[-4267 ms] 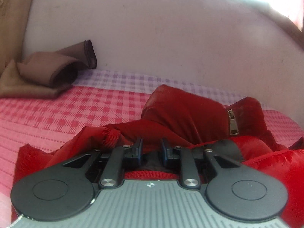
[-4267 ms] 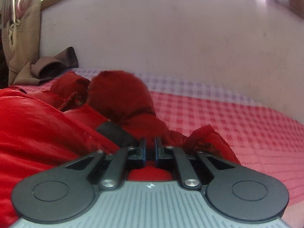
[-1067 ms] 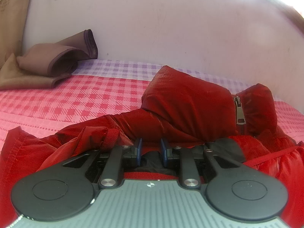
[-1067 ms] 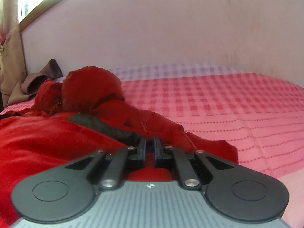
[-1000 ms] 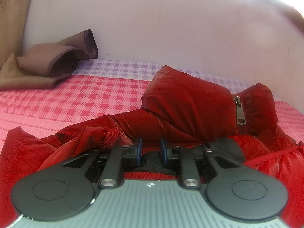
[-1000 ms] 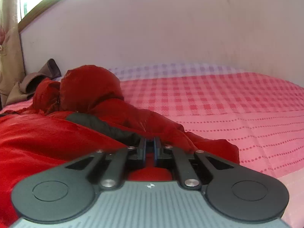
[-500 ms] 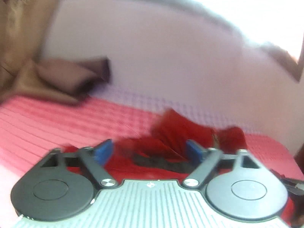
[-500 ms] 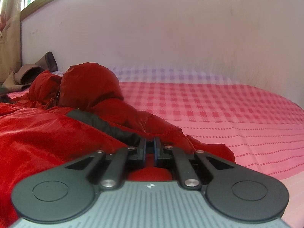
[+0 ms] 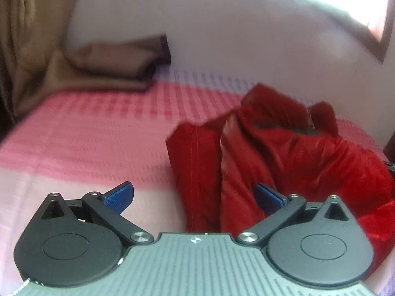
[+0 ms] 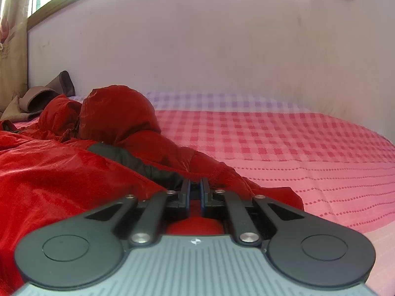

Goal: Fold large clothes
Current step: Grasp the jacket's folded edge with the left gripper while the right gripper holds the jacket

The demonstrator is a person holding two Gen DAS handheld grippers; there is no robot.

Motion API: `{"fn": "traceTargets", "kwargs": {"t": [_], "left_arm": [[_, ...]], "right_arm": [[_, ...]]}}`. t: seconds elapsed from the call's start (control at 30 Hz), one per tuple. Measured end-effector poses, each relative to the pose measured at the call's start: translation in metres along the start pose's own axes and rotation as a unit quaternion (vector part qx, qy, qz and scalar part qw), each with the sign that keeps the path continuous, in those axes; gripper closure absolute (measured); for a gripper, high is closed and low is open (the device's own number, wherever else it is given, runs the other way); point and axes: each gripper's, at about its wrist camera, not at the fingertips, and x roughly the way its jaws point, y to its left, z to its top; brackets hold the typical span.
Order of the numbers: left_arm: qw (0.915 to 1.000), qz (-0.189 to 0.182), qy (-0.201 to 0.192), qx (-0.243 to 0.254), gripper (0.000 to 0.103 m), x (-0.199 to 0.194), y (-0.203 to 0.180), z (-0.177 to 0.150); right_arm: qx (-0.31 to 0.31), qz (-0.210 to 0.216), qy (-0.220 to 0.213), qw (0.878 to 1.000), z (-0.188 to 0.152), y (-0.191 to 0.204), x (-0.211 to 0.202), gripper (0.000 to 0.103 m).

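Observation:
A red puffy hooded jacket [image 9: 284, 153] lies crumpled on a pink checked bed cover [image 9: 98, 128]. In the left wrist view my left gripper [image 9: 195, 196] is open and empty, raised above the bed just left of the jacket's near edge; its blue pads [image 9: 119, 194] stand wide apart. The view is blurred. In the right wrist view my right gripper [image 10: 195, 190] is shut on the red jacket [image 10: 61, 172] at its dark-lined edge, low on the bed. The hood [image 10: 116, 113] bulges behind it.
A folded brown blanket [image 9: 111, 64] lies at the bed's far left corner by a tan curtain [image 9: 27, 37]. It also shows in the right wrist view [image 10: 42, 96]. A pale wall [image 10: 209, 44] runs behind the bed. Bed cover [image 10: 296, 143] stretches right of the jacket.
My left gripper has let go of the jacket, opened wide, and pulled up and to the left. My right gripper stays shut on the jacket and has barely moved.

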Motion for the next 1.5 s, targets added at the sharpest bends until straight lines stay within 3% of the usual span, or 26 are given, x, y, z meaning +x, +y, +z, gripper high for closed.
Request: {"fn": "traceTargets", "kwargs": {"t": [0.07,0.13,0.17,0.2,0.23,0.33,0.43,0.53,0.6,0.67,0.77,0.9,1.03,1.27,1.4,1.5], "left_arm": [[0.9984,-0.047,0.016,-0.028,0.0,0.01,0.009,-0.004],[0.9931,-0.097,0.036,-0.055,0.009,0.023,0.015,-0.007],[0.9938,-0.098,0.027,-0.044,0.018,0.024,0.012,-0.008],[0.9936,-0.104,0.031,-0.032,0.039,0.027,0.008,-0.008],[0.9929,-0.112,0.029,-0.03,0.048,0.028,0.005,-0.009],[0.9913,-0.112,0.011,-0.069,0.065,0.023,0.002,-0.011],[0.9868,-0.107,-0.005,-0.121,0.072,0.016,0.0,-0.01],[0.9859,-0.092,-0.02,-0.139,0.075,0.001,-0.009,-0.004],[0.986,-0.079,-0.027,-0.144,0.076,-0.006,-0.016,0.0],[0.9868,-0.065,-0.029,-0.146,0.076,-0.011,-0.024,0.007],[0.9861,-0.054,-0.035,-0.153,0.076,-0.019,-0.036,0.014],[0.986,-0.045,-0.049,-0.153,0.076,-0.036,-0.056,0.022],[0.9877,-0.042,-0.059,-0.138,0.077,-0.054,-0.084,0.035],[0.9866,-0.081,-0.084,-0.115,0.077,-0.079,-0.153,0.051],[0.9834,-0.124,-0.1,-0.087,0.076,-0.084,-0.213,0.053],[0.9806,-0.161,-0.1,-0.05,0.077,-0.077,-0.265,0.049]], "right_arm": [[-0.002,-0.002,0.0,1.0,0.0,0.001,0.0,0.097],[-0.004,-0.003,0.0,1.0,0.0,0.001,0.0,0.097],[-0.005,-0.004,0.0,1.0,0.0,0.002,0.0,0.097],[-0.006,-0.005,-0.001,1.0,0.0,0.002,0.0,0.097],[-0.007,-0.006,-0.001,1.0,0.0,0.002,0.0,0.097],[-0.011,-0.01,-0.003,1.0,0.0,0.004,0.0,0.097],[-0.002,-0.002,-0.002,1.0,0.0,0.001,0.0,0.096],[0.037,0.021,0.012,0.999,0.008,-0.012,-0.003,0.094],[0.067,0.037,-0.014,0.997,0.016,-0.019,-0.023,0.094],[0.046,0.042,-0.066,0.996,0.025,-0.013,-0.055,0.091],[0.008,0.11,-0.095,0.989,0.034,0.007,-0.096,0.093],[-0.076,0.181,-0.09,0.976,0.025,0.056,-0.112,0.095],[-0.121,0.185,-0.041,0.974,0.011,0.085,-0.078,0.098],[-0.011,0.211,0.039,0.977,0.005,0.07,-0.018,0.1],[0.11,0.253,0.071,0.959,-0.002,0.045,0.004,0.102],[0.146,0.267,0.077,0.95,-0.006,0.034,0.008,0.102]]}}
